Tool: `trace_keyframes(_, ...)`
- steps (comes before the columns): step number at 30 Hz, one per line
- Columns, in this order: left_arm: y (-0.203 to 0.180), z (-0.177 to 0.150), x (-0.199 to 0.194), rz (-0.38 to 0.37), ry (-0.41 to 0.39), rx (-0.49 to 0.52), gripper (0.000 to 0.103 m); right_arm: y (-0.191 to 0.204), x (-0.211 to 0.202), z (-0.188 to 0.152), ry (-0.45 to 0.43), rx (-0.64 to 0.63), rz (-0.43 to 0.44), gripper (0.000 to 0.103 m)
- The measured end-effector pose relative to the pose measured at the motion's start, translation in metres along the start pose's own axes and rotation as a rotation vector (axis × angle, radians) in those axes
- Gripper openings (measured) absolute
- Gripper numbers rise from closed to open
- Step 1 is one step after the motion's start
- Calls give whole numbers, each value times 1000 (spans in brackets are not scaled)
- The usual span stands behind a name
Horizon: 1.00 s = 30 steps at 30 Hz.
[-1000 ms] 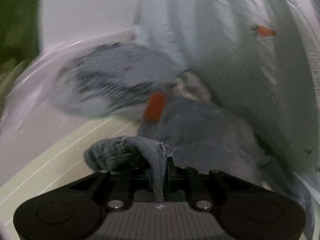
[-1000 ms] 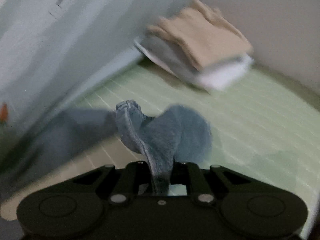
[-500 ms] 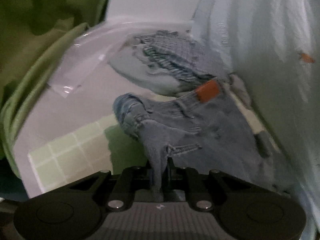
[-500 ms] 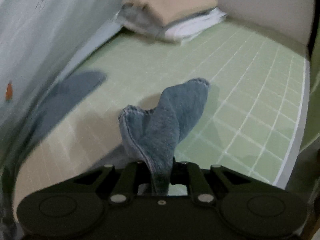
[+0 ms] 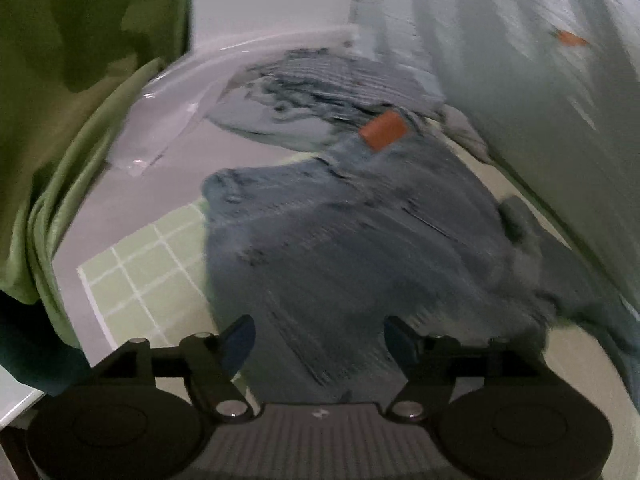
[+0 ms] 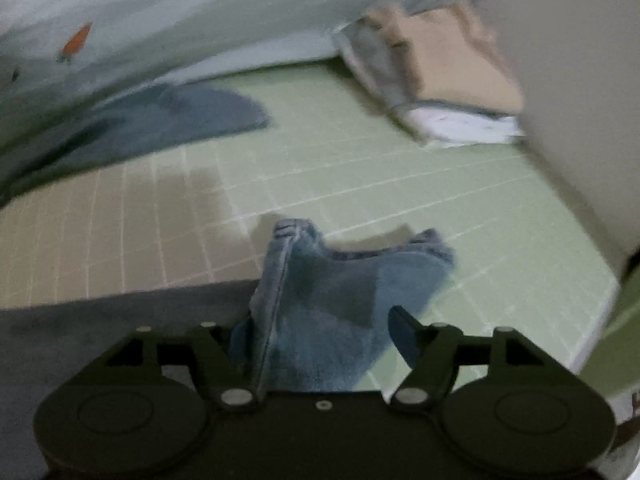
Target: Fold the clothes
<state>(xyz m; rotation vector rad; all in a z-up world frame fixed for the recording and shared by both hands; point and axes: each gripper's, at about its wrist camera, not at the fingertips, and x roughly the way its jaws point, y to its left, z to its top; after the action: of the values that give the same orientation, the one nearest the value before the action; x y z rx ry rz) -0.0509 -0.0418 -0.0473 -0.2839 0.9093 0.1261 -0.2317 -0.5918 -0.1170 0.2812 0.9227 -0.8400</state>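
Both hand-held grippers now stand with jaws wide apart, where half a second ago each was clamped on a pinch of denim. Left gripper (image 5: pixel 319 332): nothing between its fingers; the jeans (image 5: pixel 360 240) lie spread on the green checked sheet (image 5: pixel 132 272) directly ahead, orange waistband patch (image 5: pixel 382 131) uppermost at the far end. Right gripper (image 6: pixel 316 336): also parted, with a denim hem (image 6: pixel 340 280) slumped loose between the fingers, leaning on the left one but not pinched. A further part of the jeans lies flat at far left in the right wrist view, beside the pale hanging sheet (image 6: pixel 180 12).

Judgement: the release was made with both hands together, so the garment has been laid down, either spread for folding or after a fold; motion blur prevents confirming which. A striped garment (image 5: pixel 320 92) lies crumpled beyond the jeans. A folded stack (image 6: pixel 448 80) sits at the far corner.
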Motion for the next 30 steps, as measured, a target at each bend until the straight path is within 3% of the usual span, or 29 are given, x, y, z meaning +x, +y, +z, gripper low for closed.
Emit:
trace_keyframes(2, -15, -13, -6, -14, 6, 20, 73, 2, 13, 3, 36, -28, 9, 71)
trace_keyframes(3, -22, -19, -8, -24, 11, 26, 73, 0, 17, 5, 40, -33, 23, 58)
trace_keyframes(4, -30, -26, -9, -33, 16, 31, 73, -4, 18, 7, 37, -28, 41, 31)
trace_keyframes(6, -45, -37, -12, -47, 25, 49, 73, -15, 18, 12, 24, 3, 76, 9)
trace_keyframes(9, -67, -52, -15, -68, 34, 85, 73, -38, 0, 28, -67, 86, 156, 7)
trace_keyframes(13, -89, -61, -16, -81, 37, 124, 73, -68, -60, 49, -282, 165, 244, 7)
trace_keyframes(16, -103, -66, -15, -87, 38, 150, 74, -93, -95, 50, -395, 211, 265, 7)
trace_keyframes(18, -111, -70, -14, -89, 44, 166, 75, -112, -88, 35, -349, 252, 222, 9)
trace_keyframes(21, -117, -77, -9, -86, 72, 185, 78, -131, -45, -4, -142, 297, 79, 38)
trace_keyframes(23, -120, -81, -6, -83, 93, 199, 78, -144, -21, -28, -17, 337, -13, 39)
trace_keyframes(26, -127, -86, -1, -82, 120, 221, 81, -157, -19, -40, -3, 393, -44, 45)
trace_keyframes(30, -140, -88, 2, -99, 137, 262, 82, -156, -24, -30, -61, 341, -57, 63)
